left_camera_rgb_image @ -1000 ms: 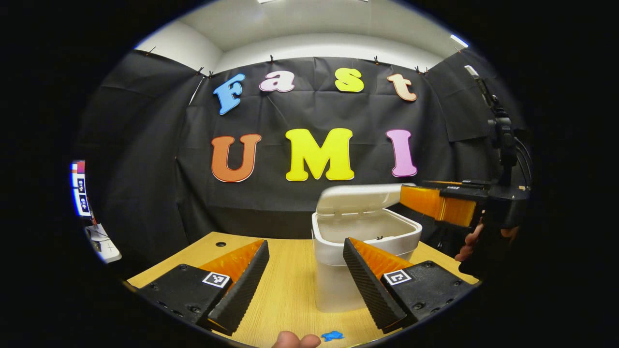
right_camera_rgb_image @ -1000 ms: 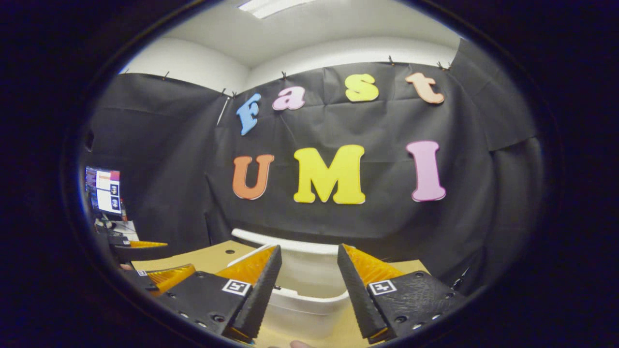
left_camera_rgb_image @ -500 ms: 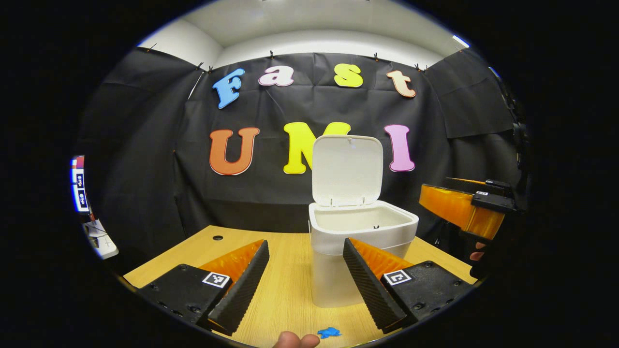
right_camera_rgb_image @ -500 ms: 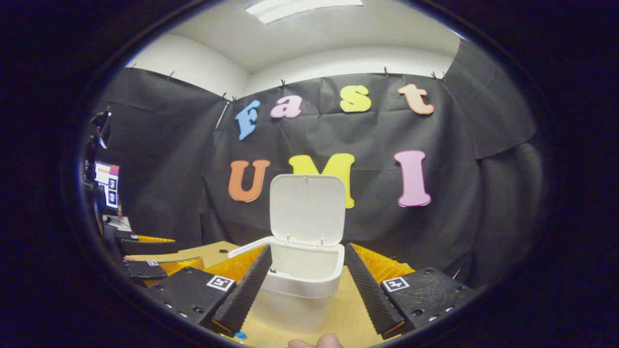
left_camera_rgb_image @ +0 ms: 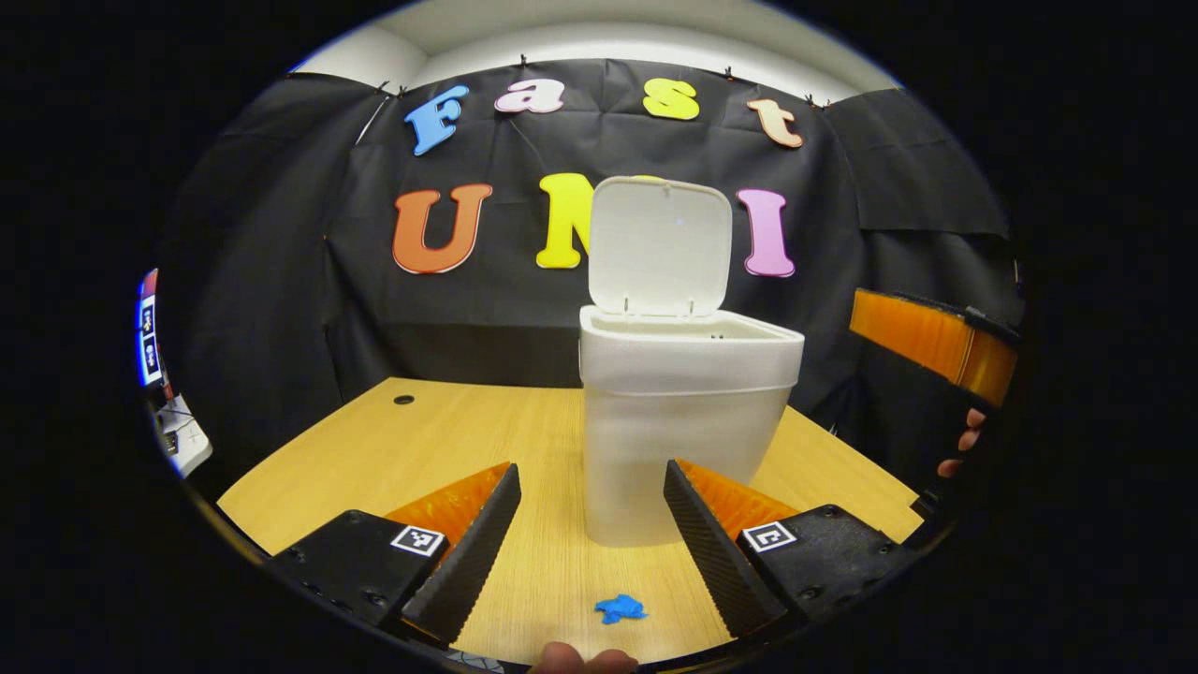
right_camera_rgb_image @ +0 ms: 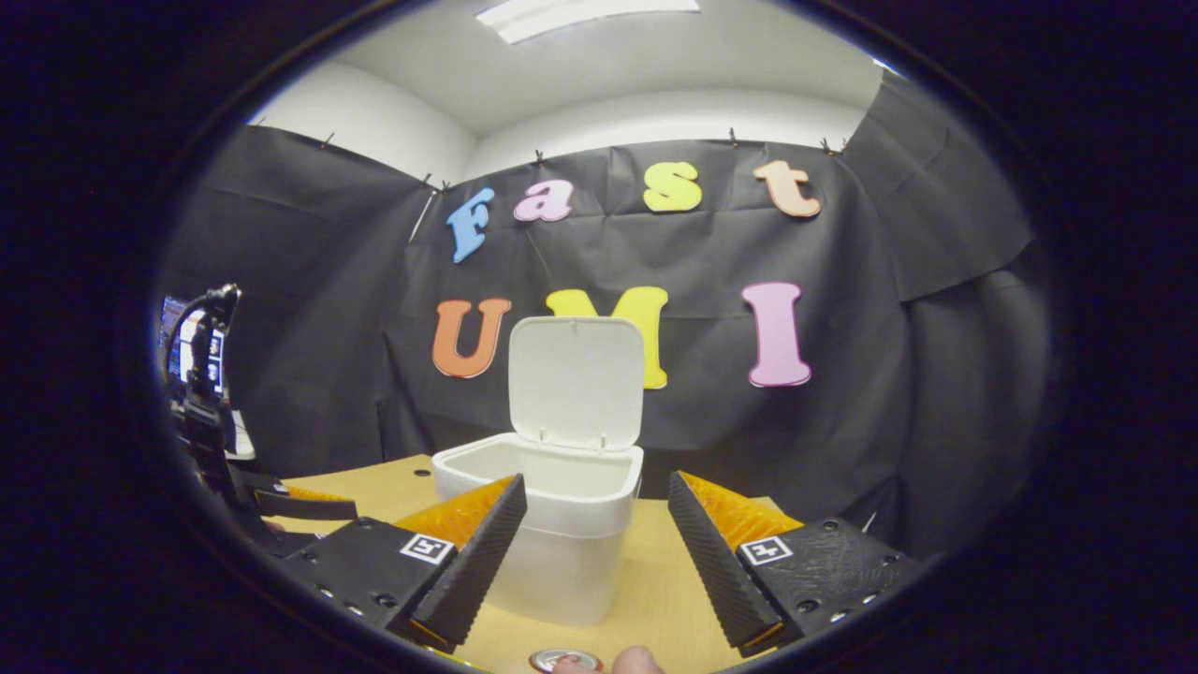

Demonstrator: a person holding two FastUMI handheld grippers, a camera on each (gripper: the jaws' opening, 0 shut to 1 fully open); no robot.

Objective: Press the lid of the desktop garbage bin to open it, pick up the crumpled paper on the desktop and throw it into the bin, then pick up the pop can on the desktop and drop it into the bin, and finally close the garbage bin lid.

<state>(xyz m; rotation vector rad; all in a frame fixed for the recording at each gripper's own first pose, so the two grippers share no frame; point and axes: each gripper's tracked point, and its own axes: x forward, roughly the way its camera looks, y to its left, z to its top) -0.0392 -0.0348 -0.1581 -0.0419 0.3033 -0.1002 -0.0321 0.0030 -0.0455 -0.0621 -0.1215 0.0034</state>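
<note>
With its lid (left_camera_rgb_image: 659, 245) standing upright on the rear hinge, the bin (left_camera_rgb_image: 680, 426) sits open on the wood desk (left_camera_rgb_image: 412, 449), towards the back, centre-right in the left gripper view. Left gripper (left_camera_rgb_image: 585, 543) is low over the desk's near edge w/ fingers spread apart, nothing between them; bin stands just beyond, partly behind the rt finger (left_camera_rgb_image: 708, 548). Small blue scrap (left_camera_rgb_image: 620, 608) lies on the desk between the fingers, near the front. A fingertip (left_camera_rgb_image: 580, 659) pokes in at the bottom edge. Right gripper (right_camera_rgb_image: 594, 552) also has fingers apart and empty, looking at the bin (right_camera_rgb_image: 547, 534) from a bit higher, so the bin's inside wall is visible. Can (right_camera_rgb_image: 564, 660): only its silver top is seen at the bottom edge of the right gripper view, in front of the bin. Paper: can't tell where it is.
</note>
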